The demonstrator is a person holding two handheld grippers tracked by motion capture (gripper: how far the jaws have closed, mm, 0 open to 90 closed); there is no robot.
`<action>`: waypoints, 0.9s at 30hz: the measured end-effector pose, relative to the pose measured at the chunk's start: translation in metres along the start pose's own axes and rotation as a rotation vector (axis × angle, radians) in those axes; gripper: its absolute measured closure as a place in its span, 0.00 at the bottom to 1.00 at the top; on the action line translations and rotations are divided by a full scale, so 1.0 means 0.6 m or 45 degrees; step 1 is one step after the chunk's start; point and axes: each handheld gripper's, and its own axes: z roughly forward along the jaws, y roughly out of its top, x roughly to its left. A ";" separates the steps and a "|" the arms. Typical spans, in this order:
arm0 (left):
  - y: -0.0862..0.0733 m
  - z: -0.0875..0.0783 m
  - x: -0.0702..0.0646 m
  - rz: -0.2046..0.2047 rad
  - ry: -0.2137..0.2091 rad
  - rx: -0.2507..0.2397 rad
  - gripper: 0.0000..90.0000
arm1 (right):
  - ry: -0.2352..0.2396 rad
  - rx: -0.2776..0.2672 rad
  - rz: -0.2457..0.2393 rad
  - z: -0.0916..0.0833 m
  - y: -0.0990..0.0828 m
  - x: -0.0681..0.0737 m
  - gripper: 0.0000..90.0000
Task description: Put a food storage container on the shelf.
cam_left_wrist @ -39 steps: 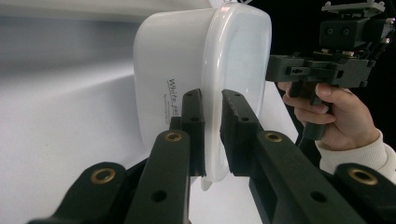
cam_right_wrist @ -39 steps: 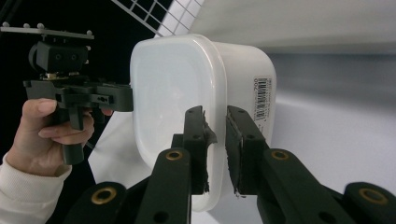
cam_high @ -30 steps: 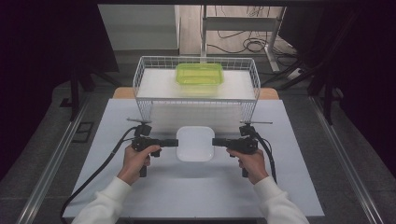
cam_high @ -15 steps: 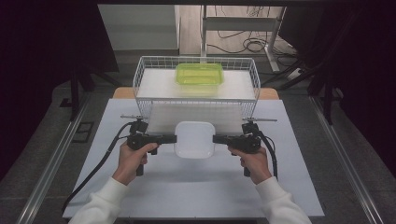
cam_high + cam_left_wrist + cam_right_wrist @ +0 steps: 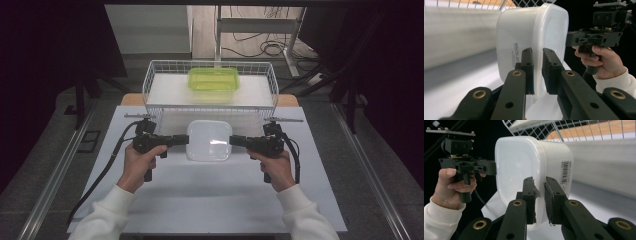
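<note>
Two grippers are clamping one white plastic container (image 5: 209,140) by its opposite rims: the left gripper (image 5: 176,140) is pinching the left edge, the right gripper (image 5: 239,141) the right. It is hanging above the white table (image 5: 210,200), just in front of the wire basket (image 5: 150,82) (a green container (image 5: 213,80) is sitting inside).

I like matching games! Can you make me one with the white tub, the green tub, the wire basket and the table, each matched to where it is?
Things:
1. white plastic tub
2. green plastic tub
3. white wire basket
4. white table

Places:
A. inside the basket
B. under everything
C. clamped between the left gripper and right gripper
D. at the table's far end

Pairs: 1-C, 2-A, 3-D, 4-B
</note>
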 end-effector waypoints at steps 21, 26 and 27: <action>0.098 -0.043 -0.044 0.083 0.008 -0.062 0.89 | 0.033 -0.057 -0.074 -0.023 0.098 0.052 0.88; 0.124 -0.047 -0.053 0.099 0.016 -0.077 0.89 | 0.029 -0.081 -0.100 -0.029 0.126 0.060 0.88; 0.128 -0.048 -0.053 0.099 0.013 -0.079 0.89 | 0.030 -0.084 -0.100 -0.031 0.131 0.061 0.88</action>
